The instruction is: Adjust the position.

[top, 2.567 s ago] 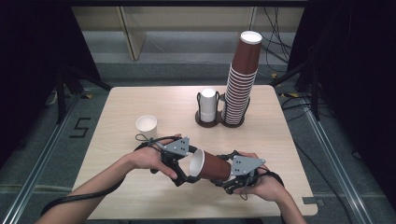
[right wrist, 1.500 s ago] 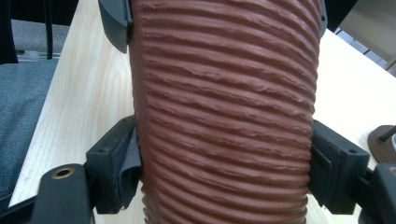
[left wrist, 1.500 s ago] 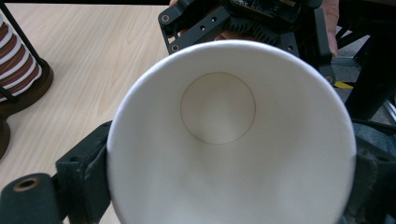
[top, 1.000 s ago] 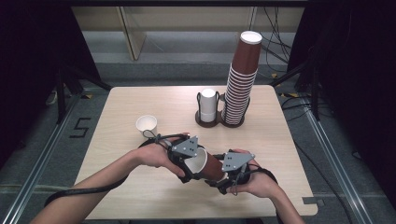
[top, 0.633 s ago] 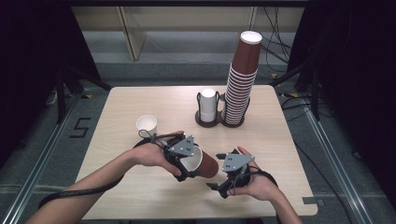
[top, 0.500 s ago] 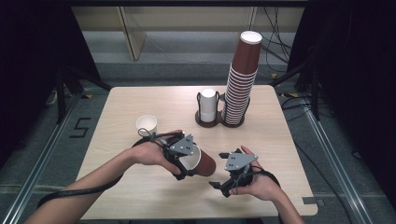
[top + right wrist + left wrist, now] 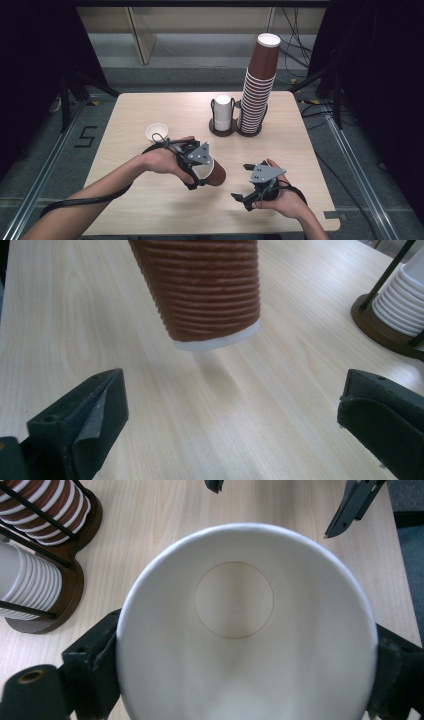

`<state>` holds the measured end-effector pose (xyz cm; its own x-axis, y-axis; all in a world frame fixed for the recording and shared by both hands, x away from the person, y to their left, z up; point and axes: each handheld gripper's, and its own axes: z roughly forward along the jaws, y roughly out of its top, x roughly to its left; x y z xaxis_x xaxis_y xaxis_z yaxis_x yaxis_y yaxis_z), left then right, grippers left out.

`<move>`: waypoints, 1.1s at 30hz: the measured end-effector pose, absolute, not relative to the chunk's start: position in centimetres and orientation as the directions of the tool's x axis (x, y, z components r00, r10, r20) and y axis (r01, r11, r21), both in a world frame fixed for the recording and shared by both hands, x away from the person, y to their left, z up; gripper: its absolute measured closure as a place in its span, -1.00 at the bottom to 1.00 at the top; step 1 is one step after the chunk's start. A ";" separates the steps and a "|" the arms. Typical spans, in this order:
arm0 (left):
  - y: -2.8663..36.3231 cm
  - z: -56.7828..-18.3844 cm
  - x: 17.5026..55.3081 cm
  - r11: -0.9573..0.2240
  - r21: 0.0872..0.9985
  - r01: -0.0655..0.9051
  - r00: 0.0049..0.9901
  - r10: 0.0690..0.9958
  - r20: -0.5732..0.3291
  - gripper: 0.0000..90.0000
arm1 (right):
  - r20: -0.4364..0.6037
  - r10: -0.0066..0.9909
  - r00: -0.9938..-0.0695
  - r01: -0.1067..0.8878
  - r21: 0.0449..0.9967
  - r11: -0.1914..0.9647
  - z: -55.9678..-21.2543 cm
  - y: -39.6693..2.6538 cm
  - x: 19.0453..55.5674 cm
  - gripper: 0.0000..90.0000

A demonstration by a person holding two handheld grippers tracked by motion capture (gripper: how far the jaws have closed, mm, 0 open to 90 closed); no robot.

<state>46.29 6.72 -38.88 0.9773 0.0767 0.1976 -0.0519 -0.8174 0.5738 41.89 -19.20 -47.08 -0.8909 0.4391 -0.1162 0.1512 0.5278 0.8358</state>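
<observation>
A brown ribbed paper cup [image 7: 216, 175] with a white inside lies on its side in my left gripper [image 7: 200, 173], whose jaws are shut on its rim. The left gripper view looks straight into the cup [image 7: 245, 625], with a black finger [image 7: 92, 667] pressed on each side. My right gripper [image 7: 240, 183] is a short way to the right of the cup's base, open, with nothing between its jaws. Its jaws have just been opening. In the right gripper view the cup's base [image 7: 200, 290] hangs above the table beyond the spread fingers [image 7: 85, 425].
A small white cup [image 7: 156, 132] stands on the wooden table [image 7: 150, 105] behind my left hand. At the back a dark wooden holder [image 7: 235, 131] carries a short white cup stack [image 7: 223, 112] and a tall brown cup stack [image 7: 257, 82].
My right gripper has let go of the cup's base, opened wide and drawn back to the right. The left gripper keeps the cup and has hardly moved.
</observation>
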 end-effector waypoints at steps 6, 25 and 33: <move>6.3 -38.9 46.5 -0.842 0.535 -0.067 0.975 0.059 0.214 -0.77 | -0.127 0.444 -0.887 0.133 0.850 0.509 -46.9 -18.9 42.1 -0.97; 5.5 -38.8 46.7 -0.890 0.443 -0.106 0.977 -0.011 0.211 -0.77 | -0.150 0.376 -0.914 0.066 0.861 0.504 -46.7 -15.7 42.7 -0.75; 4.9 -38.4 46.3 -0.881 0.455 -0.131 0.976 -0.034 0.215 -0.77 | -0.163 0.367 -0.916 0.049 0.862 0.505 -46.9 -14.6 42.9 -0.73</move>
